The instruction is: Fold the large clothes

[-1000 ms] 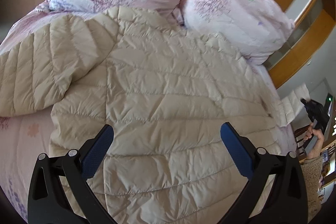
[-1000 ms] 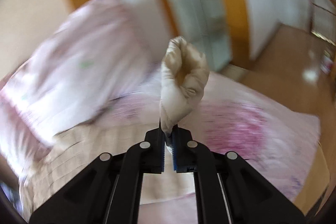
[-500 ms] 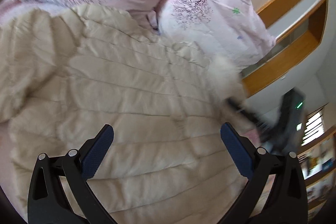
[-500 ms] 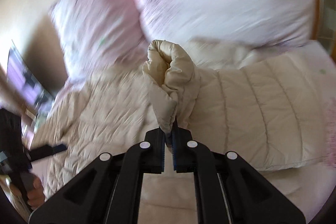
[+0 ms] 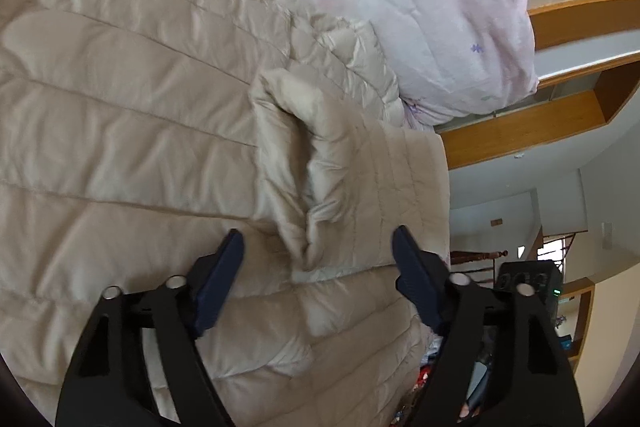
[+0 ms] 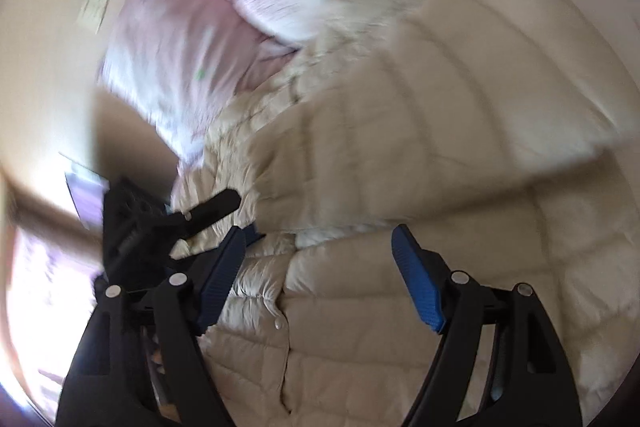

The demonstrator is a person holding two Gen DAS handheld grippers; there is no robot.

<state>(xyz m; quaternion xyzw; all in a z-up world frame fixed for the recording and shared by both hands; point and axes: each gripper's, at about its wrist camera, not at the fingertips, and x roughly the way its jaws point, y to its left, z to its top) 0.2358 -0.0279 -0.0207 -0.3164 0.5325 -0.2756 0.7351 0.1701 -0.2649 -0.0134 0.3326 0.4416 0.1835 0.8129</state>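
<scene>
Both tongs hold nothing: left gripper (image 5: 318, 249) is closing, right gripper (image 6: 318, 249) is opening. Between the left's pads lies the sleeve (image 5: 320, 163), folded across the puffy jacket (image 5: 120, 115) on the bed, running away from it. Right view is blurry, so probably left is nearer.

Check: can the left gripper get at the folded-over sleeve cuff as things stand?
Probably yes. The sleeve cuff lies on top of the jacket, just ahead of the left gripper, whose jaws are closing with nothing pinched yet and nothing in the way.

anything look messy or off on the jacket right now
Yes: the sleeve folded across the cream puffer jacket lies bunched, with a deep crease near its cuff, not flat. Nothing looks torn or spilled.
</scene>
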